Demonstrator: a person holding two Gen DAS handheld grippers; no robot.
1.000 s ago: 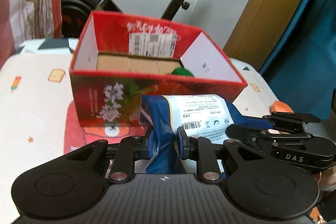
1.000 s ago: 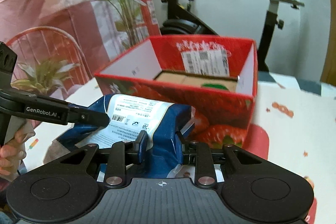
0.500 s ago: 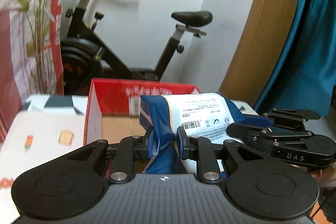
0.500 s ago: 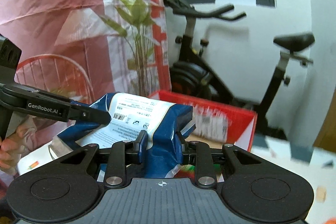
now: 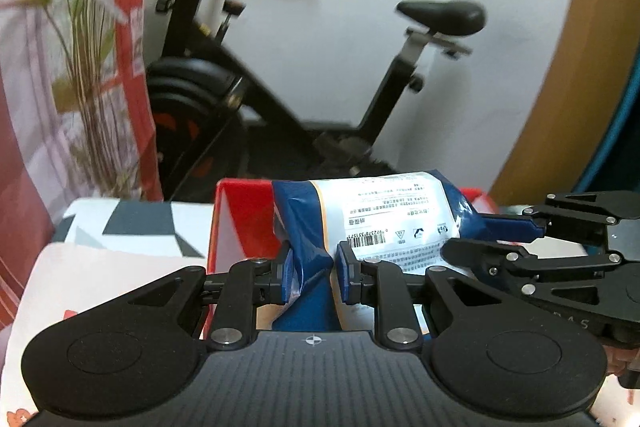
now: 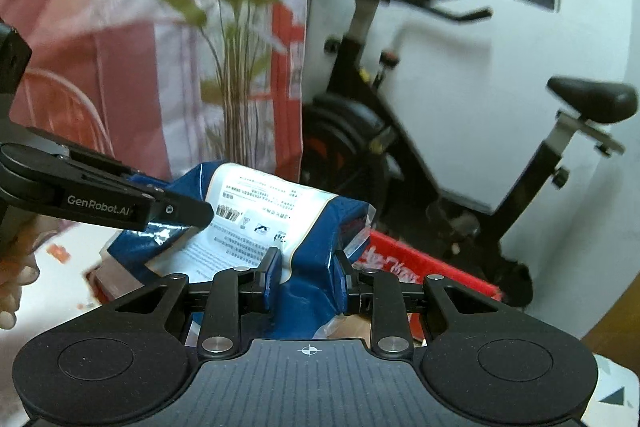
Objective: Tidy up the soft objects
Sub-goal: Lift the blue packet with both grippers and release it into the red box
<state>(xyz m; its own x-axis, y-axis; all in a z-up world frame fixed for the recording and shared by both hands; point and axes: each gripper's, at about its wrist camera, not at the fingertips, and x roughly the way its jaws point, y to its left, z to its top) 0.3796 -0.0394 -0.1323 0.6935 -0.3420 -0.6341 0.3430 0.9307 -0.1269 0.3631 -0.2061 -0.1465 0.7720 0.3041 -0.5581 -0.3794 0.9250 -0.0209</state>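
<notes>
A soft blue and white packet (image 5: 380,215) with a barcode label hangs between my two grippers. My left gripper (image 5: 313,273) is shut on the packet's left end, its blue pads pinching the crumpled foil. My right gripper (image 6: 306,273) is shut on the other end of the packet (image 6: 276,223). Each gripper shows in the other's view: the right one (image 5: 532,247) at the right edge, the left one (image 6: 120,203) at the left with a hand behind it. The red cardboard box (image 5: 240,211) lies under and behind the packet, mostly hidden; its far rim (image 6: 420,263) shows in the right wrist view.
A black exercise bike (image 5: 280,87) stands behind the table by a white wall. A leafy plant (image 6: 236,39) and a red and white curtain (image 5: 28,107) are at the left. The patterned tablecloth (image 5: 100,267) shows left of the box.
Both grippers have lifted the packet and carried it forward over the red box. The box has dropped low in both views and the bike now fills the background.
</notes>
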